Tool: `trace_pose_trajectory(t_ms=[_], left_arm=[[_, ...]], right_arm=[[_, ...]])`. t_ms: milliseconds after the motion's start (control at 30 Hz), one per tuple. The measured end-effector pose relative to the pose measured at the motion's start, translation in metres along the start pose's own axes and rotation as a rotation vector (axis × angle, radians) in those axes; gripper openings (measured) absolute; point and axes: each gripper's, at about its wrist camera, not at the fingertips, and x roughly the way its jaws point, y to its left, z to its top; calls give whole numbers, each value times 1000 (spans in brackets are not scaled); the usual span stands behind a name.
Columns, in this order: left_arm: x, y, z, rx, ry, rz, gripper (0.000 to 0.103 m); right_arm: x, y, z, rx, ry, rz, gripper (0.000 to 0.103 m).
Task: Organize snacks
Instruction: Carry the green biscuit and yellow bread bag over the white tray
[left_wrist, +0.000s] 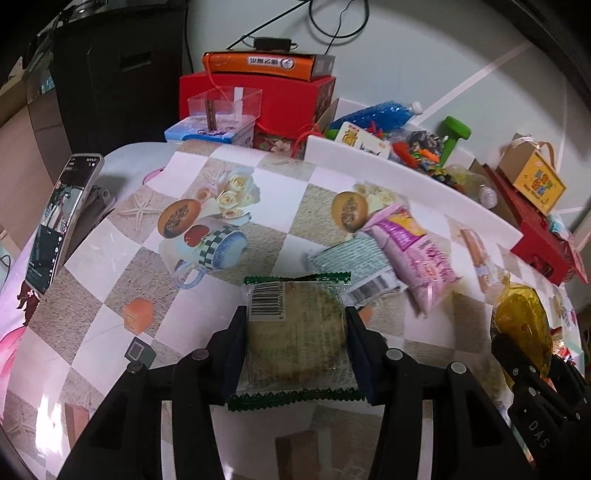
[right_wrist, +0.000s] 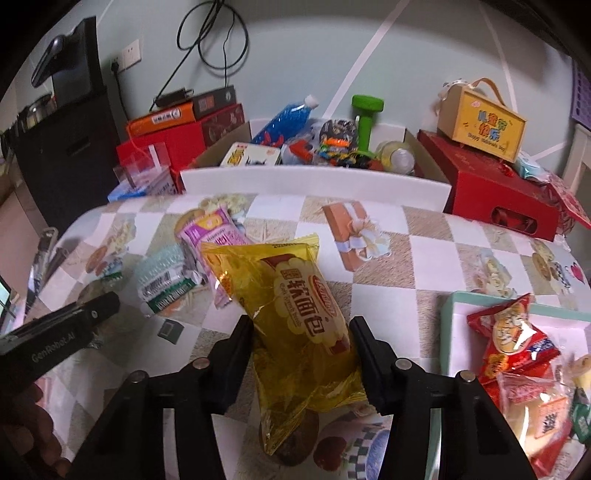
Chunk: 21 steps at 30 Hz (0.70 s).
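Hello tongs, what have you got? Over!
Left tongs shut on green-edged cake packet. Right tongs shut on yellow bread packet. Two packets left on table. Over.

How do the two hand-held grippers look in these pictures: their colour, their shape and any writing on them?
Both are matte black. The left hand-held gripper and the right hand-held gripper each have two flat, straight fingers on angular linkage bars with round silver pivot pins. Seen from the right wrist camera, the left one's body carries the grey lettering "GenRobot.AI". The right one's side, in the left wrist view, shows the letters "DAS". No cables or sleeves are visible.
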Motion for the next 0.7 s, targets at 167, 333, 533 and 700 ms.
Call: trace_pose_trajectory(t_ms=[167,333,533,700], left_arm=[[-14,-8,-3,11,-14,-34,52],[-28,-17,-7,27,-26,-64,52],[-36,-26,-19,43,-14,-100,52],[-39,-35,-24,62,-9,-119,52]], right_arm=[[-21,-4,1,29,-34,10,56],[-37,-11,-2,66,-57,20,56],[-54,-17,-9,83,-71,18,56],[-65,-21,-21,87,-62,11,56]])
